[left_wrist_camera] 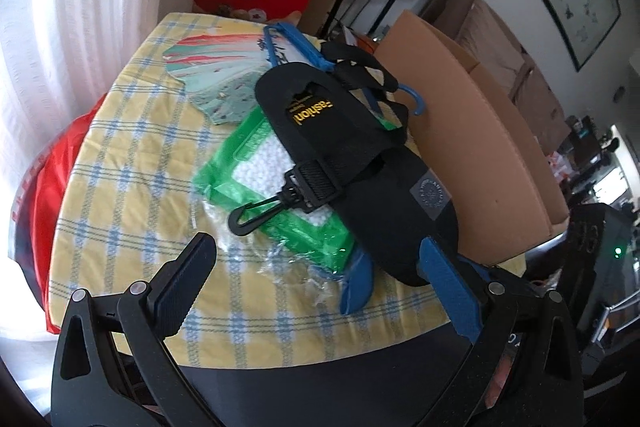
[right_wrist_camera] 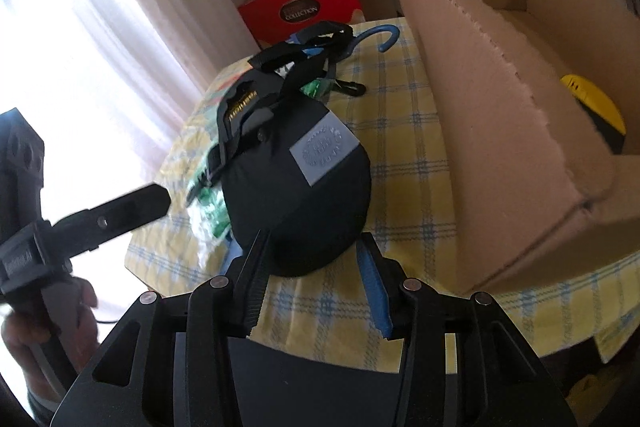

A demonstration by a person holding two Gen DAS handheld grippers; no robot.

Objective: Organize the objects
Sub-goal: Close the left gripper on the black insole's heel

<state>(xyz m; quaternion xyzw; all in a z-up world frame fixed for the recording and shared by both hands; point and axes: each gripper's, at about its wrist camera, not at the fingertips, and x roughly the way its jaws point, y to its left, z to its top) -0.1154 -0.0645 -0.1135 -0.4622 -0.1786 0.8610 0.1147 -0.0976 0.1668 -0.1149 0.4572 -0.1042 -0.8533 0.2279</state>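
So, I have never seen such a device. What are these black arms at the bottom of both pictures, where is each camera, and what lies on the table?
They are hand-held claws, one in each of a person's hands; no robot is here. Each picture comes from a camera on one claw, looking along its two fingers. The left claw is open and holds nothing. The right claw has its fingers on either side of a black pouch with straps; a firm grip is not clear. Under the pouch lie a green packet and a blue hanger, on a yellow checked tablecloth. A cardboard box stands beside them.
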